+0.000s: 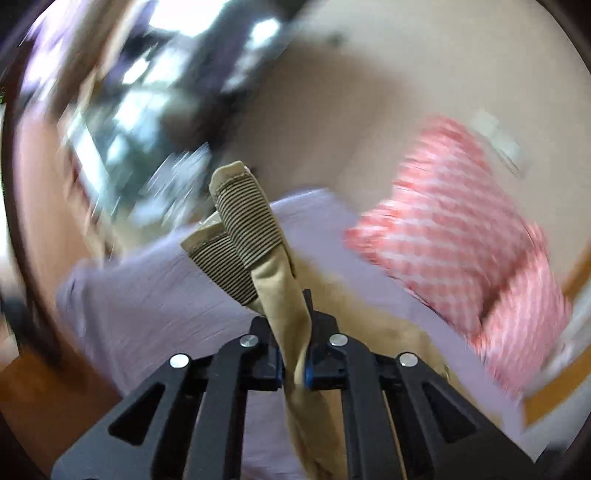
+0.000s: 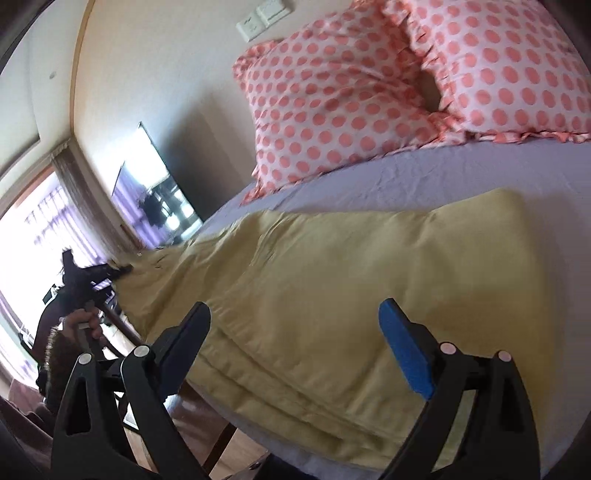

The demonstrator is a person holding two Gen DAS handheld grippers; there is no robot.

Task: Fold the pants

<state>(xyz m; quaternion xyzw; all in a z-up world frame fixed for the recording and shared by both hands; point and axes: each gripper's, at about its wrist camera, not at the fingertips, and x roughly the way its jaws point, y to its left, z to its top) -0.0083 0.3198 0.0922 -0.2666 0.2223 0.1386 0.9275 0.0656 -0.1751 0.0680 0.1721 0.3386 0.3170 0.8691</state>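
Observation:
The pants [image 2: 332, 280] are pale yellow-tan and lie spread along the lilac bed sheet [image 2: 443, 173]. My left gripper [image 1: 293, 373] is shut on the pants' leg end [image 1: 284, 295], whose striped ribbed cuffs [image 1: 240, 229] stick up past the fingers. The left wrist view is motion-blurred. In the right wrist view the left gripper [image 2: 122, 271] shows at the far left end of the pants. My right gripper [image 2: 295, 332] is open and empty, its jaws wide apart over the near, layered edge of the pants.
Two pink polka-dot pillows [image 2: 351, 96] lie at the head of the bed, blurred in the left wrist view [image 1: 454, 229]. A wall with switches [image 2: 262, 18] is behind. A window [image 2: 40, 229] and mirror [image 2: 155, 184] are at left. The bed edge and wooden floor [image 2: 207, 435] are near.

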